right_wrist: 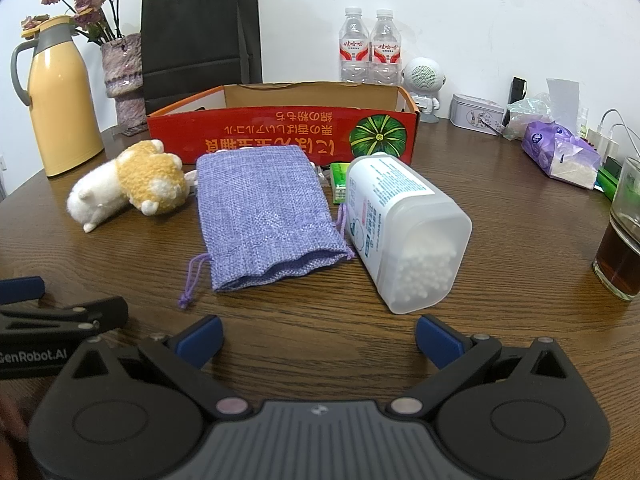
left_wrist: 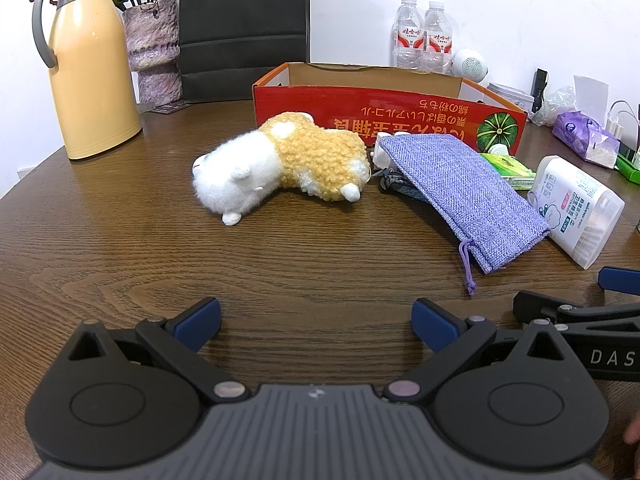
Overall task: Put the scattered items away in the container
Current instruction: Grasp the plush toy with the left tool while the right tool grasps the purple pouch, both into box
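A red cardboard box (left_wrist: pixel 400 118) (right_wrist: pixel 280 132) stands open at the back of the wooden table. In front of it lie a white and tan plush toy (left_wrist: pixel 280 164) (right_wrist: pixel 132 184), a purple cloth pouch (left_wrist: pixel 460 196) (right_wrist: pixel 268 216), a green packet (left_wrist: pixel 508 168) (right_wrist: pixel 339 182) and a clear cotton swab box (left_wrist: pixel 576 208) (right_wrist: pixel 404 232) on its side. My left gripper (left_wrist: pixel 316 324) is open and empty, near the table's front, short of the plush. My right gripper (right_wrist: pixel 318 340) is open and empty, just short of the pouch and swab box.
A yellow thermos (left_wrist: pixel 88 68) (right_wrist: pixel 60 100), a vase (right_wrist: pixel 124 76) and a black paper bag (right_wrist: pixel 200 36) stand at the back left. Two water bottles (right_wrist: pixel 370 48), a tin (right_wrist: pixel 476 114), a tissue pack (right_wrist: pixel 560 152) and a glass of dark drink (right_wrist: pixel 624 240) stand at the right.
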Motion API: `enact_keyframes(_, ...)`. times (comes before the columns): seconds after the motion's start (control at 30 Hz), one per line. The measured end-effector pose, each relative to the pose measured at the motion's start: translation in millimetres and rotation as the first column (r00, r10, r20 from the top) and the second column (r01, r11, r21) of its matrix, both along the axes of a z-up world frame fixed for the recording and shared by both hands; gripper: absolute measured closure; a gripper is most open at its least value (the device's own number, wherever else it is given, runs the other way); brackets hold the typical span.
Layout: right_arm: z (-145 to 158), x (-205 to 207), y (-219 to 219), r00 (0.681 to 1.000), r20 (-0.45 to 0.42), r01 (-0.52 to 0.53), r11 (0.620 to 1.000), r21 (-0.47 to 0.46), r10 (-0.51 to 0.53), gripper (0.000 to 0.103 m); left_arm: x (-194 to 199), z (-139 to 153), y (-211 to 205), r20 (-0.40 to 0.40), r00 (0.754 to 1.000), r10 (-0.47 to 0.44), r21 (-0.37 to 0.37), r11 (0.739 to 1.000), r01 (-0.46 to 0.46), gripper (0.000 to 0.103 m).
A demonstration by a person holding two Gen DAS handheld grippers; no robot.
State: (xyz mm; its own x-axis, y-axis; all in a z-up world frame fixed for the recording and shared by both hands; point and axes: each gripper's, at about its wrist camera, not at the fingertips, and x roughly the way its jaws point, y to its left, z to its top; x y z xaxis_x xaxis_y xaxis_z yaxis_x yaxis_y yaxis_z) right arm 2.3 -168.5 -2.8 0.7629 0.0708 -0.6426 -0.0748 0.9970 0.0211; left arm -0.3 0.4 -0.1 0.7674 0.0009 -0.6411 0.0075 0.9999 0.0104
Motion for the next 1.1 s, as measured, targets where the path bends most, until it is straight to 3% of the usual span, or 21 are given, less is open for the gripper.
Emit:
enact_keyframes(0.07,0,-1,0,1.000,-0.002,-0.004,1.000,-0.001,0.004,0.000,-3,1,1,0.003,0.999,-0.042,0.017,0.999,0.042,0.000)
enact_keyframes(0.13,4,-4,-1,0.999,-0.030,-0.032,0.999,0.002,0.032,0.004,-8,8,9,-0.006,0.985,-0.174,0.007,0.985,0.174,0.000)
enact_keyframes(0.17,8,-6,-1,0.998,-0.031,-0.058,0.998,0.010,0.058,0.015,-10,17,21,0.024,0.977,-0.211,-0.028,0.977,0.211,0.000)
enact_keyframes(0.23,20,-8,1,0.991,0.021,-0.131,0.990,0.047,0.130,0.018,-3,36,42,0.110,0.974,-0.200,-0.061,0.976,0.207,0.000)
enact_keyframes(0.3,30,-4,7,0.977,0.075,-0.202,0.978,0.056,0.197,0.018,18,49,58,0.142,0.955,-0.262,-0.020,0.964,0.267,0.000)
enact_keyframes(0.37,35,13,19,0.966,0.111,-0.238,0.971,0.032,0.233,0.018,60,51,70,0.119,0.928,-0.354,0.047,0.935,0.351,0.000)
enact_keyframes(0.43,36,38,26,0.963,0.115,-0.246,0.969,0.002,0.244,0.018,101,42,82,0.070,0.913,-0.402,0.015,0.916,0.402,0.000)
enact_keyframes(0.5,33,62,27,0.964,0.084,-0.250,0.968,-0.021,0.251,0.019,128,32,90,0.016,0.912,-0.409,-0.008,0.912,0.410,0.000)
enact_keyframes(0.57,29,77,27,0.972,0.065,-0.220,0.973,-0.066,0.225,0.019,144,21,96,-0.045,0.936,-0.349,-0.020,0.937,0.348,0.000)
enact_keyframes(0.63,27,85,19,0.986,0.043,-0.159,0.983,-0.095,0.164,0.019,142,12,93,-0.127,0.931,-0.341,-0.090,0.939,0.332,0.002)
enact_keyframes(0.73,25,83,8,0.993,0.027,-0.115,0.991,-0.064,0.117,0.019,126,12,79,-0.093,0.904,-0.417,-0.096,0.908,0.409,0.000)
enact_keyframes(0.87,22,89,13,0.968,0.010,-0.249,0.968,0.019,0.249,0.020,147,10,84,-0.093,0.924,-0.371,-0.099,0.927,0.362,0.003)
enact_keyframes(0.9,19,95,16,0.967,-0.006,-0.255,0.967,0.020,0.255,0.020,153,9,86,-0.094,0.928,-0.361,-0.119,0.930,0.349,0.014)
enact_keyframes(0.93,16,100,17,0.969,-0.025,-0.246,0.969,0.015,0.246,0.027,160,10,85,-0.088,0.931,-0.354,-0.132,0.930,0.342,0.034)
enact_keyframes(0.97,13,104,18,0.970,-0.042,-0.238,0.971,0.018,0.238,0.048,157,13,87,-0.078,0.934,-0.348,-0.123,0.933,0.337,0.042)
enact_keyframes(1.0,12,105,17,0.970,-0.054,-0.235,0.971,0.044,0.237,0.057,151,16,89,-0.080,0.937,-0.341,-0.122,0.936,0.330,0.043)
enact_keyframes(1.03,14,103,14,0.969,-0.058,-0.236,0.968,0.091,0.241,0.079,146,19,91,-0.074,0.933,-0.352,-0.139,0.930,0.340,0.045)
enact_keyframes(1.07,17,98,12,0.968,-0.050,-0.237,0.964,0.122,0.245,0.094,139,24,92,-0.062,0.928,-0.368,-0.158,0.921,0.355,0.045)
enact_keyframes(1.1,22,92,11,0.970,-0.035,-0.233,0.964,0.125,0.239,0.094,130,32,94,-0.036,0.930,-0.365,-0.173,0.919,0.354,0.046)
